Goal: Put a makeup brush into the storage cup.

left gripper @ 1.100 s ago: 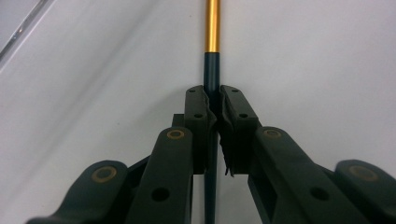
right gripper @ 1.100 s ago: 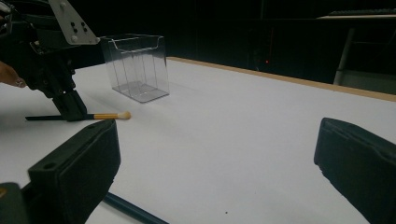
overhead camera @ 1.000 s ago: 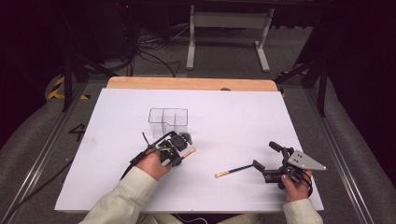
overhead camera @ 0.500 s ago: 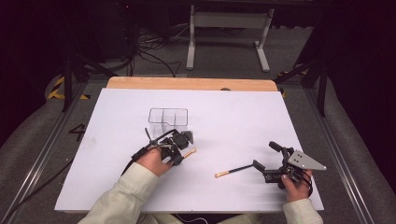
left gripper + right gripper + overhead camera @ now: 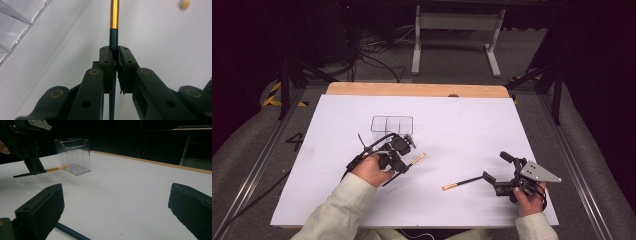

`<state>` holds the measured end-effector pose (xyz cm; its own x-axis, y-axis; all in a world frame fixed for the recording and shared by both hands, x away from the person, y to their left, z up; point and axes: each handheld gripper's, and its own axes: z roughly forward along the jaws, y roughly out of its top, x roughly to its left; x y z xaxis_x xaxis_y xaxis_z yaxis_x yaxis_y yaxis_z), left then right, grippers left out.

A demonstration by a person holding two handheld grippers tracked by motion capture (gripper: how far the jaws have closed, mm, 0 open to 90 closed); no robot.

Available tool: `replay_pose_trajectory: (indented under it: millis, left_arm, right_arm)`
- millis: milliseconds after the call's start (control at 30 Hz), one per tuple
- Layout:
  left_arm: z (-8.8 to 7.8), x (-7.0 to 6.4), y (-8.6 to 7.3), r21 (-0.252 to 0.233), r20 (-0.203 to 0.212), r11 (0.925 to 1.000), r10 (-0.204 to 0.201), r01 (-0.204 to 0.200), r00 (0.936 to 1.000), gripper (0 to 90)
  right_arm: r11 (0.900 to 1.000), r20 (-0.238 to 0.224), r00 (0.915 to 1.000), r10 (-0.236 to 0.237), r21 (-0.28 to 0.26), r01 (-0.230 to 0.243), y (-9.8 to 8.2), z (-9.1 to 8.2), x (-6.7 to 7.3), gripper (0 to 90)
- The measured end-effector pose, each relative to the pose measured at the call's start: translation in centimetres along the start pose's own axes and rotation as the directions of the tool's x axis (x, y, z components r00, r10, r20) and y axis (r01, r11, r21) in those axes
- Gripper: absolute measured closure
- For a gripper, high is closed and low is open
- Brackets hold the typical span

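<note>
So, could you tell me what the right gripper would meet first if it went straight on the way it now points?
The right gripper, jaws open, has the second brush lying just ahead; beyond it only bare white table, though depth is unclear.

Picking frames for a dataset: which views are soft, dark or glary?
High view: sharp on the white table, black surroundings. Left gripper view: brush crisp, near tongs blurred. Right gripper view: dim, near tongs soft, faint glints on the clear box.

White table [image 5: 462,125]: clear organizer [image 5: 392,124], second brush [image 5: 462,182] lying.
</note>
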<state>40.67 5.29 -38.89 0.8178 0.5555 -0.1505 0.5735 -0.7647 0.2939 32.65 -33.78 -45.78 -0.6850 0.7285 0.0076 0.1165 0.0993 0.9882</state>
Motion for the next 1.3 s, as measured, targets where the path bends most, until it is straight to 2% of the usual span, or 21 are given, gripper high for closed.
replay_pose_trajectory:
  millis: [200,333,433,567,767,800,833,867,1000,1067,1133,1300]
  left_arm:
    - [-1.3,0.0,-0.3,-0.075,0.015,0.9972,0.004,-0.003,0.9999,82.4]
    - [-2.1,0.0,-0.6,-0.134,0.018,0.9910,0.002,0.001,0.9998,82.4]
    - [-2.7,0.0,-0.7,-0.174,0.019,0.9847,0.015,-0.011,0.9997,82.5]
    - [-3.7,0.0,-1.1,-0.252,0.020,0.9677,0.023,-0.018,0.9995,82.5]
    - [-4.5,0.0,-1.5,-0.329,0.026,0.9438,0.042,-0.031,0.9988,82.5]
    - [-4.7,0.0,-1.6,-0.346,0.023,0.9373,0.050,-0.039,0.9985,82.5]
    - [-4.7,0.0,-1.6,-0.346,0.023,0.9373,0.050,-0.039,0.9985,82.5]
    - [-4.9,-0.1,-1.6,-0.356,0.021,0.9337,0.048,-0.037,0.9986,82.5]
    - [-5.3,-0.1,-1.9,-0.403,0.008,0.9134,0.065,-0.056,0.9979,82.5]
    - [-5.5,-0.2,-2.0,-0.434,-0.012,0.8970,0.086,-0.083,0.9962,82.4]
    - [-5.6,-0.3,-2.2,-0.461,-0.028,0.8833,0.082,-0.086,0.9962,82.4]
    - [-6.0,-0.2,-2.8,-0.538,-0.044,0.8365,0.094,-0.103,0.9946,82.4]
  right_arm:
    - [1.000,-0.001,1.0000,0.000,0.002,0.000,0.0,0.0,0.0,0.9]
    - [1.000,-0.002,1.0000,0.000,0.003,0.000,0.0,0.0,0.0,0.9]
    - [1.000,-0.003,1.0000,0.000,0.004,0.000,0.0,0.0,0.0,0.9]
    - [1.000,-0.003,1.0000,-0.001,0.005,0.001,0.0,0.0,0.0,0.9]
    - [1.000,-0.004,1.0000,-0.001,0.005,0.001,0.0,0.0,0.0,0.9]
    - [1.000,-0.005,1.0000,0.000,0.005,0.000,0.0,0.0,0.0,0.9]
    - [1.000,-0.005,1.0000,0.000,0.005,0.000,0.0,0.0,0.0,0.9]
    - [1.000,-0.005,1.0000,0.000,0.005,0.000,0.0,0.0,0.0,0.9]
    - [1.000,-0.006,1.0000,0.000,0.005,0.000,0.0,0.0,0.0,0.9]
    - [1.000,-0.007,1.0000,0.001,0.005,-0.001,0.0,0.0,-0.1,0.9]
    - [1.000,-0.008,1.0000,0.001,0.005,0.000,0.0,0.0,-0.1,0.9]
    - [1.000,-0.009,1.0000,0.002,0.005,-0.002,0.0,0.0,-0.1,0.9]
